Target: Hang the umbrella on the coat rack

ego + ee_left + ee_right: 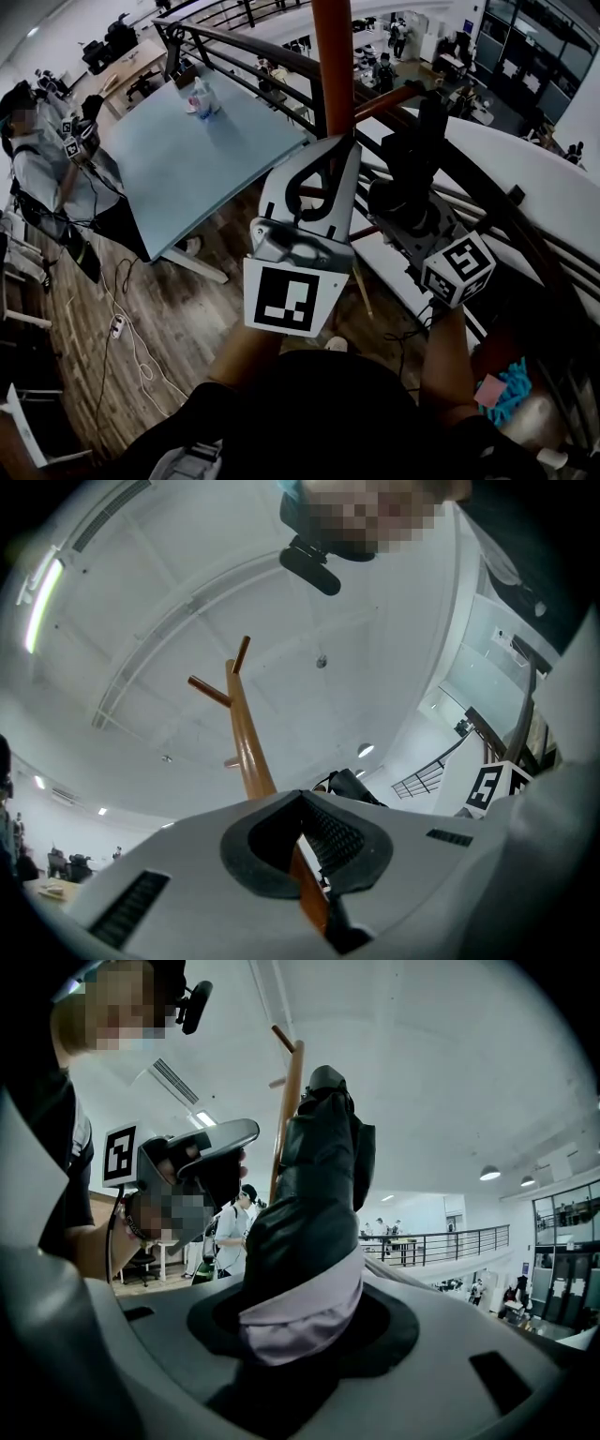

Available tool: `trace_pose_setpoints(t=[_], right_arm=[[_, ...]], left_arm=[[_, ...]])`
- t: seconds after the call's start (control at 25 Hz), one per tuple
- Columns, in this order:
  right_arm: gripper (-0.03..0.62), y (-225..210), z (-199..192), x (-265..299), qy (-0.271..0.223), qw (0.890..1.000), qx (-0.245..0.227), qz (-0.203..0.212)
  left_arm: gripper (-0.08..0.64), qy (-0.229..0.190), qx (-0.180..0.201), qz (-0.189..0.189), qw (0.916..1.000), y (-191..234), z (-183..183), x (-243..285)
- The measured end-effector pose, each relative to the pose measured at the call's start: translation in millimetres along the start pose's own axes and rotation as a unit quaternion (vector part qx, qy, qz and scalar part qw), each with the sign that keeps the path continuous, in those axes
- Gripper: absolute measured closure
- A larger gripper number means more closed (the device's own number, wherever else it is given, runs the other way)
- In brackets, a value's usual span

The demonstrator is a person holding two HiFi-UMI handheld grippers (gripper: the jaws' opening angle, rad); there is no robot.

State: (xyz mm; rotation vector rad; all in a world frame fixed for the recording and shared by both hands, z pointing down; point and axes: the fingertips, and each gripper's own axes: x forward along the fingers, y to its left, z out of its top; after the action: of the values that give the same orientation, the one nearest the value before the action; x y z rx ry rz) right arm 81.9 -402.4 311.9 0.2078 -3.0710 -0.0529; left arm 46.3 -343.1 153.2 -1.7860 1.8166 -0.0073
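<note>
Left gripper (298, 808): clenched on the glossy orange-brown wooden pole of the coat rack (246, 747). The pole runs between the ribbed black pads (333, 841). Judged purpose: to brace the rack so it does not rock or tip when the load goes on

Right gripper (309, 1288): grasping the folded black fabric umbrella (319, 1176). The jaws stand wide around the bundled canopy, just where a pale lilac band (300, 1312) wraps it. A mid-body hold keeps the bundle from swinging

Umbrella position: roughly upright, upper end toward the ceiling, just beside the pole. It is not on the rack

The short angled wooden pegs (211, 691) branch off the pole above both grippers. In the head view one lower peg (384, 101) reaches out to the right, near the umbrella

No strap or hooked handle can be made out in any view

Judgement: approach stage, hanging not yet done. The next move probably needs the umbrella raised to a peg, with whatever catches the peg turned toward it. Risk: with the catching part unseen, it may miss the peg and slide off
</note>
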Motion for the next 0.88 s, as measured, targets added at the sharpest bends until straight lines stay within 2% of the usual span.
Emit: trace_pose_setpoints(t=[0.68, 0.88], right_arm=[[0.365, 5, -24, -12, 0.019, 0.999, 0.019, -0.024], [0.365, 9, -28, -13, 0.027, 0.999, 0.019, -0.029]], left_arm=[[0.549, 0.021, 0.005, -0.016, 0.9996, -4, -15, -5], [0.549, 0.025, -0.004, -0.023, 0.9994, -8, -19, -6]])
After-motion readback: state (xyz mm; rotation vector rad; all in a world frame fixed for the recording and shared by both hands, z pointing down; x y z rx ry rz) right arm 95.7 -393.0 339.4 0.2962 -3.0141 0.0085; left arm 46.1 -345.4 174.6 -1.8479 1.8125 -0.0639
